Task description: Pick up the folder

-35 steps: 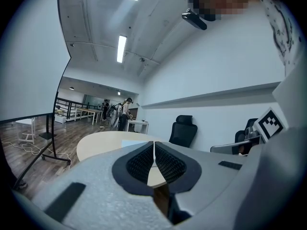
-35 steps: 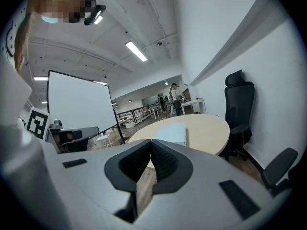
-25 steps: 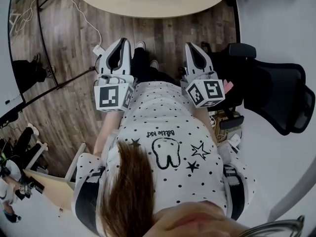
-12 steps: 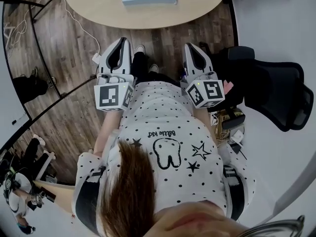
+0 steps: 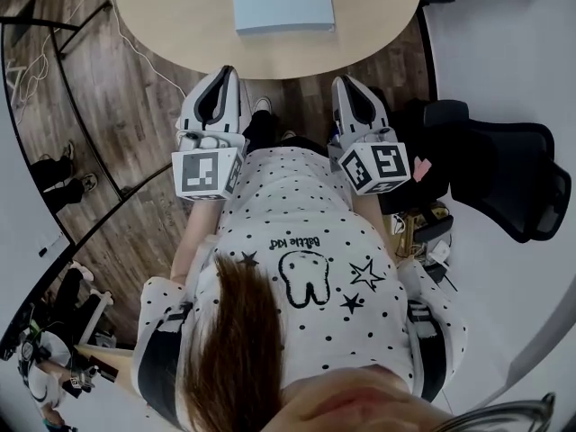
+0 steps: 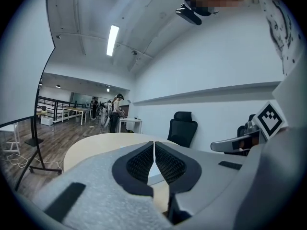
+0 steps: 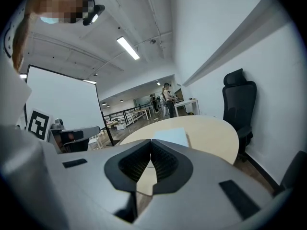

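The pale blue folder (image 5: 283,0) lies flat at 12 o'clock in the head view, on the round wooden bench (image 5: 171,16), close to its near edge and touched by neither tool. The left hand-held gripper (image 5: 223,72) sits at 11 o'clock and the right hand-held gripper (image 5: 346,83) at 1 o'clock. Both point toward 12 o'clock, with their tips at the bench's rim, short of the folder. Each is clenched with its ribbed pads pressed together and nothing between them. A black office chair (image 5: 504,174) stands at 3 o'clock.
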Available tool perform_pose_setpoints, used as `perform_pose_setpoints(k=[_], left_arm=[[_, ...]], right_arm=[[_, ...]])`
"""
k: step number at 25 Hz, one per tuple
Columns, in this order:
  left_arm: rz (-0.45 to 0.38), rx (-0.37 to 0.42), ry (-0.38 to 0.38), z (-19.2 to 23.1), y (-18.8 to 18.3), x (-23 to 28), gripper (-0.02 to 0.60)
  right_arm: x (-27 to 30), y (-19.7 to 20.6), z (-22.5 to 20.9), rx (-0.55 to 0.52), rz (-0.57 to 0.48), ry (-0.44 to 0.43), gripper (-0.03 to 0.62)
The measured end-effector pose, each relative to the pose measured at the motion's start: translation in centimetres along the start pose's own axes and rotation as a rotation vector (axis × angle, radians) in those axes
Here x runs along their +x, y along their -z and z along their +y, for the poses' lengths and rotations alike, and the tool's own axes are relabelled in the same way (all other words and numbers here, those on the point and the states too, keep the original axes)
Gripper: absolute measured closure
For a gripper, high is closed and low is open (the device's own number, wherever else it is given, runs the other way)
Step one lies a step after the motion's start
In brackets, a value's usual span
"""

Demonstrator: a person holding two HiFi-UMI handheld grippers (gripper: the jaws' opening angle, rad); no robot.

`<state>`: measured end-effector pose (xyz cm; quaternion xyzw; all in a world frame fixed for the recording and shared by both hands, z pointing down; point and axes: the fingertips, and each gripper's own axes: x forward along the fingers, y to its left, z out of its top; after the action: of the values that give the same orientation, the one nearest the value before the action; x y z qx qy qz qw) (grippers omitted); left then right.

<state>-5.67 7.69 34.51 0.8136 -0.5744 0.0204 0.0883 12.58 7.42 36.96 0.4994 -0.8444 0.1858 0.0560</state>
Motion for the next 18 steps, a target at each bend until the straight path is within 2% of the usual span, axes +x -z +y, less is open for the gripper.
perform_pose_setpoints(k=[6,11,14,18], left_arm=[[0.003,-0.055,0.003,3.5,0.4,0.3,0.558],[-0.009,-0.101,-0.026,6.2,0.5,0.0,0.558],[-0.015,-0.152,-0.047,6.9,0.9,0.1,0.558],[-0.003,-0.163,-0.042,7.3,1.4,0.9,0.558]], right_arm=[[2.6,0.2,1.4,0.000,-0.002,0.015,0.586],[3.4,0.0,2.4,-0.003,-0.001,0.024,0.586],[3.3,0.1,2.5,-0.012,0.016,0.030,0.586],[3.6,0.1,2.1,-0.010,0.028,0.048,0.586]])
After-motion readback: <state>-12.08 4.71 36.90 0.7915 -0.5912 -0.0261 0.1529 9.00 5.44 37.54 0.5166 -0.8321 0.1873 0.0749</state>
